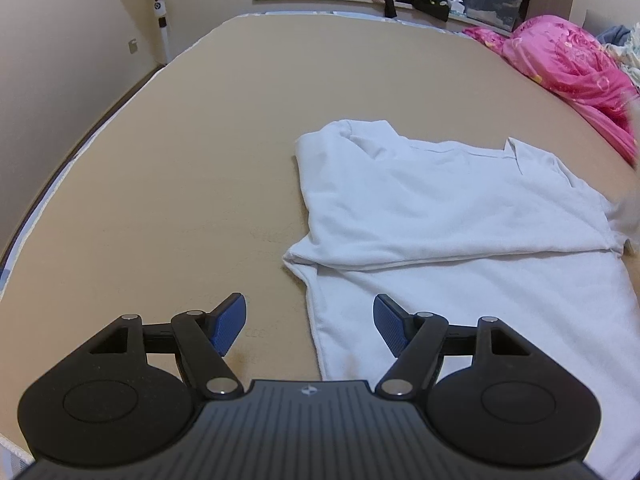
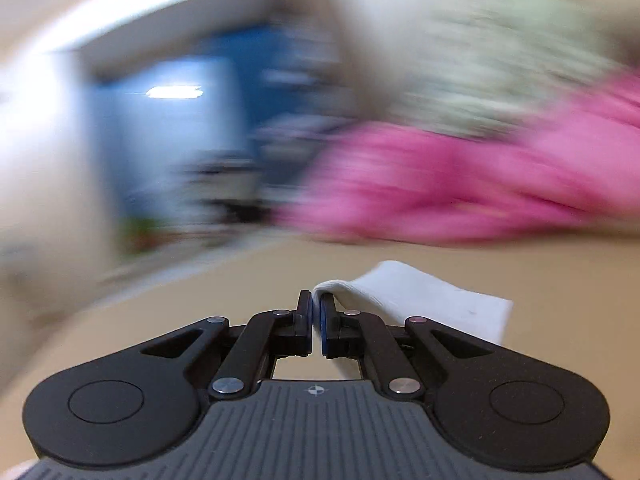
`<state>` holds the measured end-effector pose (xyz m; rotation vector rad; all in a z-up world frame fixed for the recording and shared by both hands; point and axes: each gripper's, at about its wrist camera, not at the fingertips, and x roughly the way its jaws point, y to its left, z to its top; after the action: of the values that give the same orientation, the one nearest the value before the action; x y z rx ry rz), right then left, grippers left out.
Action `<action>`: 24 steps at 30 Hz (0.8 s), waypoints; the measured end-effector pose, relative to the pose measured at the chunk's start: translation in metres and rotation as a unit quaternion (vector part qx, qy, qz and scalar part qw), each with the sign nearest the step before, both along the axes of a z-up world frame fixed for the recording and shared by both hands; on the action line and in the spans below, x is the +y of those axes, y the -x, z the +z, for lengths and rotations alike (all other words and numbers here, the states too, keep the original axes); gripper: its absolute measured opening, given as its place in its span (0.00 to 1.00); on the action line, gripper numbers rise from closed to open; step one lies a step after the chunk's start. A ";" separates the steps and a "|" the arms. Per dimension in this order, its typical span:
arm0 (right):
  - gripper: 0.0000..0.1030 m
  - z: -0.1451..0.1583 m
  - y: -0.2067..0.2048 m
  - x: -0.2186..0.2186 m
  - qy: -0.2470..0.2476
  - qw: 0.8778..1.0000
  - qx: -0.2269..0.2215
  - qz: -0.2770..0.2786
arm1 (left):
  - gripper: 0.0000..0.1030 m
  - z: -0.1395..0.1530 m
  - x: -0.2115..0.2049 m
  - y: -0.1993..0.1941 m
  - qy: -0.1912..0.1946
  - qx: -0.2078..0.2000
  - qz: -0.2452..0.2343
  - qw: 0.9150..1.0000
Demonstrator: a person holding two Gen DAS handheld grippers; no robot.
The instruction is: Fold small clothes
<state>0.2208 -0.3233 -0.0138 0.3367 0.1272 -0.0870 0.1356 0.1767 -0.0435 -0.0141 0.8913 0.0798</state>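
The white shirt [image 1: 460, 216] lay partly folded on the tan bed [image 1: 180, 168], its top part doubled down over the lower part, with the left gripper [image 1: 310, 324] hovering released over the shirt's near left edge, jaws wide and nothing between them. The right gripper [image 2: 316, 312] was clenched on a thin fold of the shirt's cloth [image 2: 416, 296], and its view was heavily smeared. My worry was that pinch: only a sliver of cloth showed between the pads, so a quick swing might have pulled it free or dragged the fold askew (the shirt looked soft and limp). Left of the shirt the bed offered broad bare room, running out to its edge by the wall. Right of the shirt a pink quilt [image 1: 576, 76] crowded close, and a carried corner could have snagged there.
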 end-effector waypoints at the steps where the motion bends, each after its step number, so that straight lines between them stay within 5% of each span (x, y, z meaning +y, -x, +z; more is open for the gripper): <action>1: 0.03 0.008 0.005 0.043 0.011 0.997 -0.022 0.069 | 0.73 0.000 0.001 0.000 0.002 0.001 0.002 1.000; 4: 0.06 0.000 0.021 0.150 0.009 0.970 -0.016 0.244 | 0.73 0.001 0.005 0.001 0.007 0.002 0.007 1.000; 7: 0.24 -0.047 0.022 0.221 -0.015 0.920 0.135 0.367 | 0.73 0.002 0.011 0.002 0.014 0.005 0.014 1.000; 9: 0.24 -0.071 0.021 0.237 -0.015 0.886 0.247 0.392 | 0.73 0.004 0.016 0.003 0.023 0.004 0.019 1.000; 11: 0.24 -0.072 0.025 0.229 0.000 0.872 0.311 0.378 | 0.73 0.007 0.021 0.004 0.033 -0.001 0.022 0.999; 14: 0.30 -0.040 0.036 0.192 0.005 0.882 0.316 0.349 | 0.67 0.010 0.026 0.002 0.052 -0.010 0.023 0.998; 18: 0.43 -0.010 0.051 0.143 0.027 0.913 0.282 0.292 | 0.51 0.004 0.031 -0.013 0.093 -0.006 0.030 0.995; 21: 0.43 -0.029 0.051 0.107 0.037 0.936 0.273 0.220 | 0.50 -0.002 0.032 -0.026 0.112 -0.004 0.038 0.993; 24: 0.43 -0.053 0.034 0.086 0.013 0.935 0.329 0.128 | 0.51 -0.008 0.035 -0.040 0.126 -0.006 0.054 0.991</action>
<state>0.1867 -0.2374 -0.0668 0.2503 0.8335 0.0598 0.1760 0.2113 -0.0519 -0.2984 0.8843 0.0672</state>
